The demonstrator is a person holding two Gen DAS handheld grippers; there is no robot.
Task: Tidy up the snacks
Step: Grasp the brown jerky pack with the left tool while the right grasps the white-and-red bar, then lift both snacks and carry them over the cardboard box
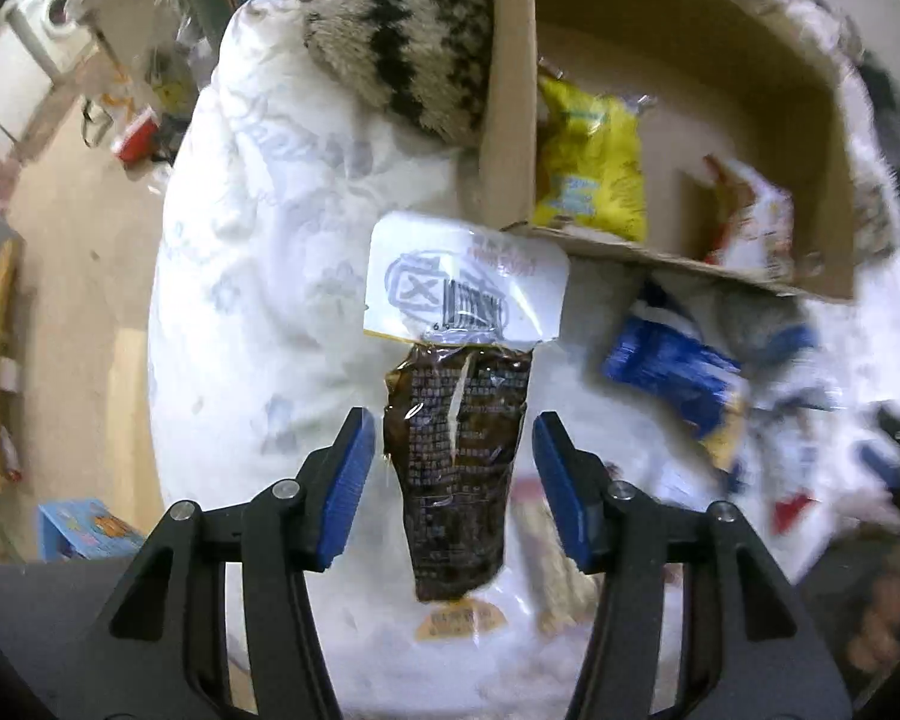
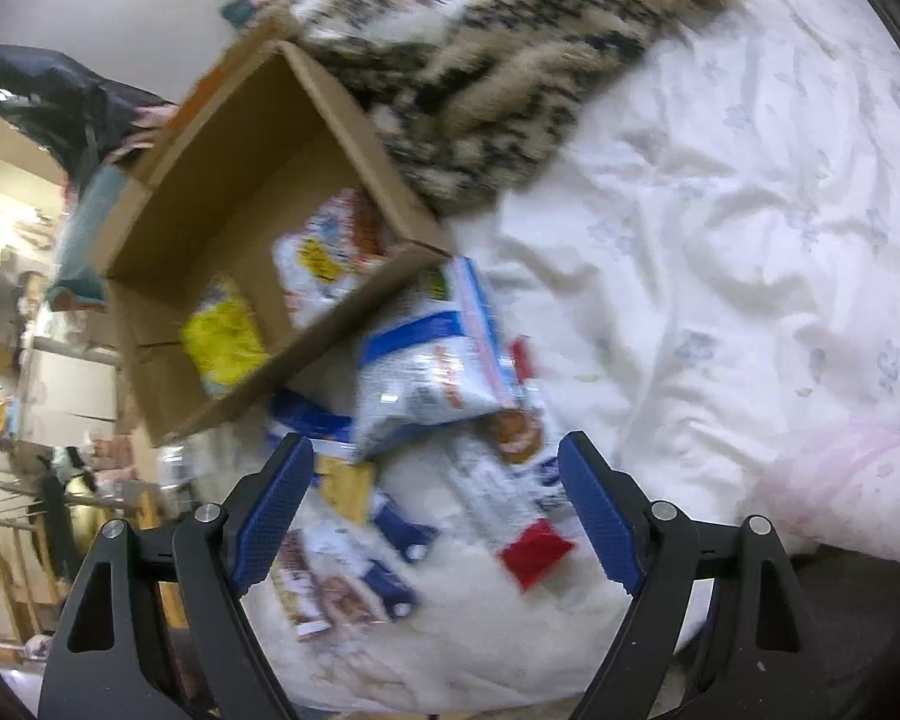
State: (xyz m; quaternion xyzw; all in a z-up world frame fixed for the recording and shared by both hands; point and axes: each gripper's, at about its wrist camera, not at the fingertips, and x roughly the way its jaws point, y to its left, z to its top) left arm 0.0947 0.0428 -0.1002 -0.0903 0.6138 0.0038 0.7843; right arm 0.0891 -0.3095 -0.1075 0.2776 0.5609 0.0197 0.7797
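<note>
A dark brown snack packet with a white barcode header card hangs between the blue pads of my left gripper, which is shut on it above the white duvet. Just beyond stands an open cardboard box holding a yellow bag and a white-and-red bag. My right gripper is open and holds nothing. It hovers over a heap of loose snacks: a white-and-blue bag, a red packet and small blue packets. The box lies up and left of that heap.
A furry striped throw lies on the duvet behind the box. A pink bundle sits at the right edge. Off the bed's left side are the floor, a blue box and cluttered shelves.
</note>
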